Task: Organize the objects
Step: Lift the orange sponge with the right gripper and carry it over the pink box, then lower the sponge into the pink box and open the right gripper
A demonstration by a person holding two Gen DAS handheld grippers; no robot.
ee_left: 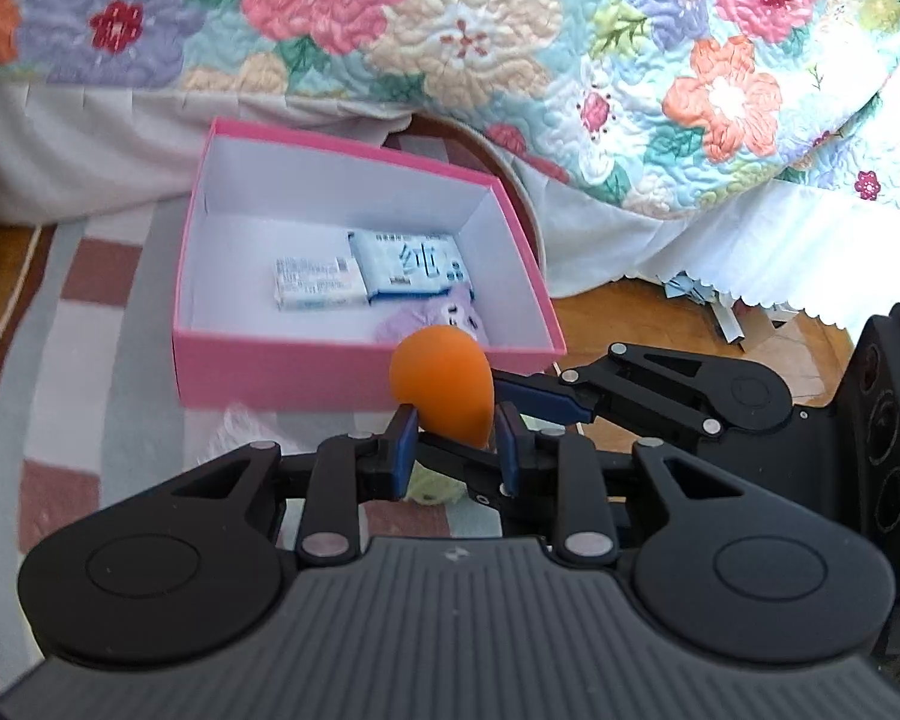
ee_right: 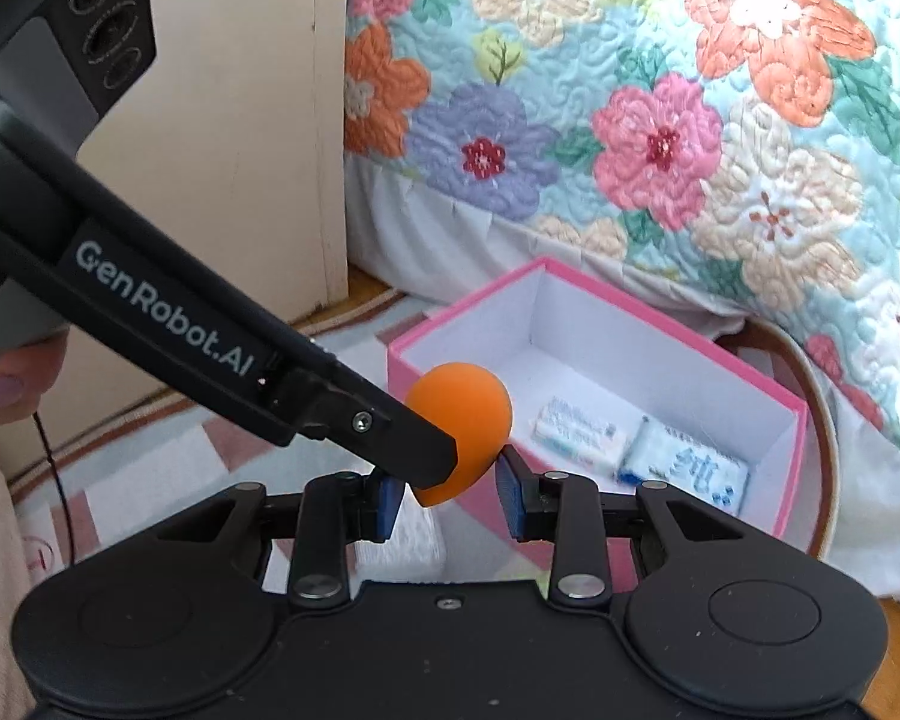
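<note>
The left gripper [ee_left: 456, 444] pinches the orange sponge [ee_left: 444, 384] just before the pink box [ee_left: 282, 372]; the right gripper [ee_right: 447, 489] stands spread beside it. Carry it over the rim, then release low.

A bedroom in a home: a bed with a floral quilt [ee_left: 450, 30] and a white scalloped bed skirt [ee_left: 720, 252] hanging over its edge, a checked rug [ee_left: 72, 324] on a wooden floor [ee_left: 618, 318], and a cream cabinet [ee_right: 240, 150] beside the bed
</note>
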